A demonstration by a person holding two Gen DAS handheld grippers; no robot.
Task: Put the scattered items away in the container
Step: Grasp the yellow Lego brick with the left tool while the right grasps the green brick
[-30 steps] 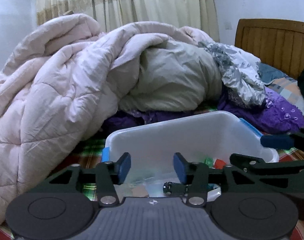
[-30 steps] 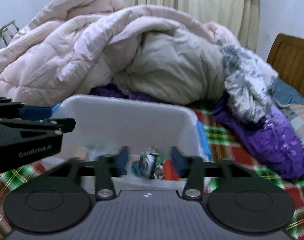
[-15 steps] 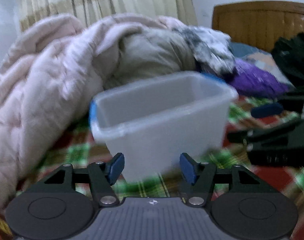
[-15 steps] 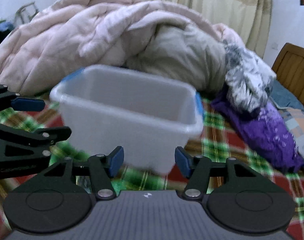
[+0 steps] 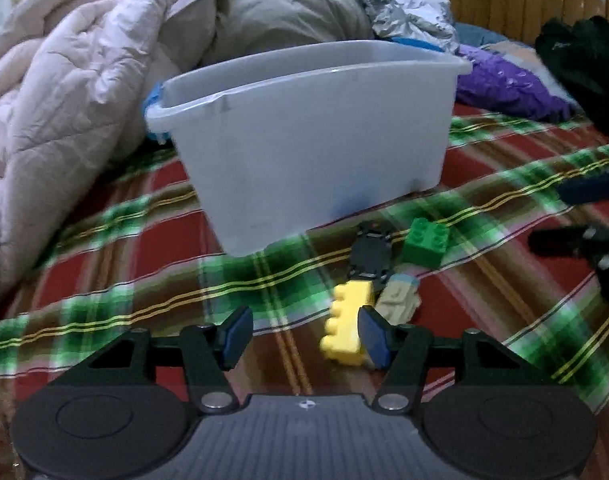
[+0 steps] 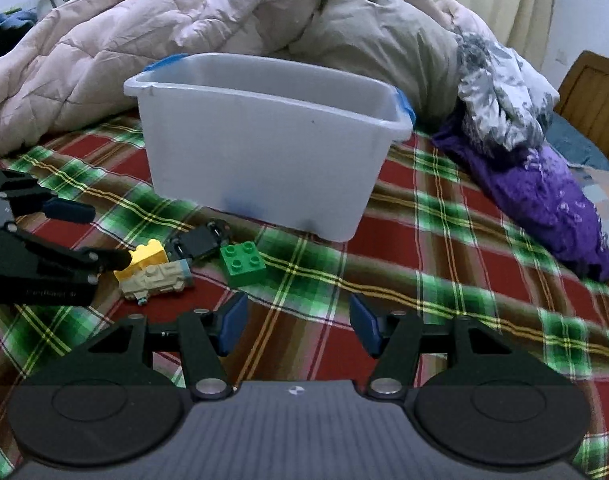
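Yellow block [image 5: 346, 324] is approached by closing left gripper [image 5: 300, 334] (jaws spread, nothing pinched); grasp, then bin [image 5: 304, 136], is judged next

Both claws dropped from the bin [image 5: 312, 148] — toys, seemingly blocks [image 5: 346, 326], now visible.

Lying scattered on the plaid bedspread [image 6: 444, 248]: 1 yellow brick [image 6: 146, 259], 1 green brick [image 6: 242, 263], 1 tan toy vehicle [image 6: 158, 282], 1 black toy car [image 6: 198, 242]. Standing behind them: 1 white bin [image 6: 260, 152].
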